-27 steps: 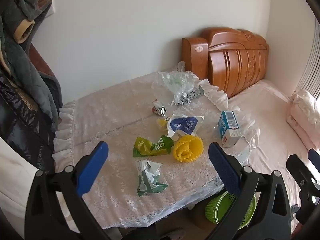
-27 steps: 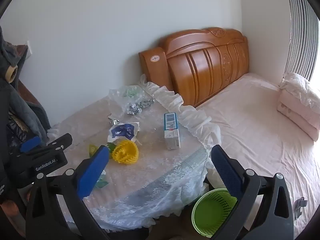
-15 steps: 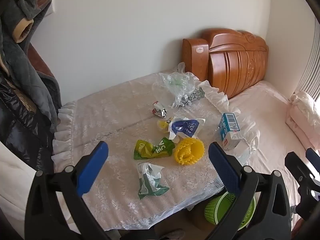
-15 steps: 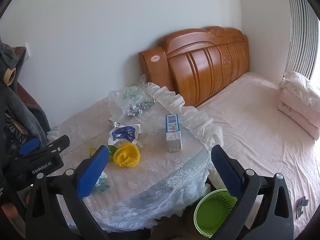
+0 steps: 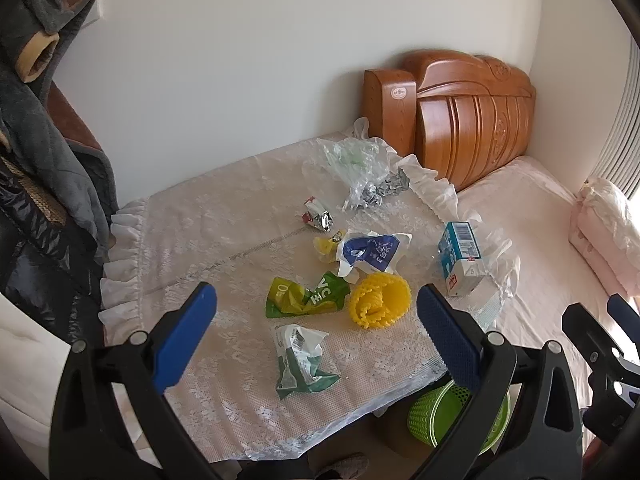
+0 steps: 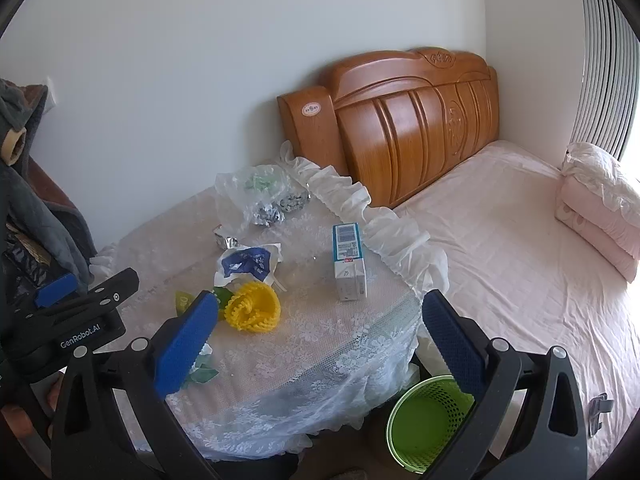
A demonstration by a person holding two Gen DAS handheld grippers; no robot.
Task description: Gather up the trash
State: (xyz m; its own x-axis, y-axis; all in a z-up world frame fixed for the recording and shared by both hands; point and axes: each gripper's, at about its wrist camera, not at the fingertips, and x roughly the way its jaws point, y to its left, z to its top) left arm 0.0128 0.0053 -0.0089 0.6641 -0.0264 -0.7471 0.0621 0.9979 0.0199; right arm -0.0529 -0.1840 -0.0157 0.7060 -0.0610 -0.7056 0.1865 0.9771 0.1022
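Your left gripper (image 5: 316, 320) hangs above the near edge of the table (image 5: 192, 232) with its jaws spread wide and nothing between them. Your right gripper (image 6: 320, 320) is also released and empty, held over the table's near right corner.

The trash lies scattered on the lace cloth. In the left wrist view, a crumpled green and white wrapper (image 5: 302, 358) sits nearest you, at 6 o'clock of the pile. Just beyond it lies a green packet (image 5: 304, 296), and touching that packet's right end, at 3 o'clock, is a yellow foam net (image 5: 380, 300). Behind the net a white and blue bag (image 5: 370, 254) rests against a small yellow scrap (image 5: 326, 244). A foil wrapper (image 5: 318, 216) lies at 12 o'clock of that scrap, apart from it. At the far edge, toward 1 o'clock, a clear plastic bag (image 5: 354, 160) is heaped up, with what looks like crushed foil at its foot. The milk carton (image 5: 460, 258) lies on its side at 3 o'clock, near the table's right edge, well apart from the pile.

A green basket (image 6: 426, 424) stands on the floor below the table's near right corner, between the table and the bed (image 6: 520, 248), at 5 o'clock in the right wrist view.
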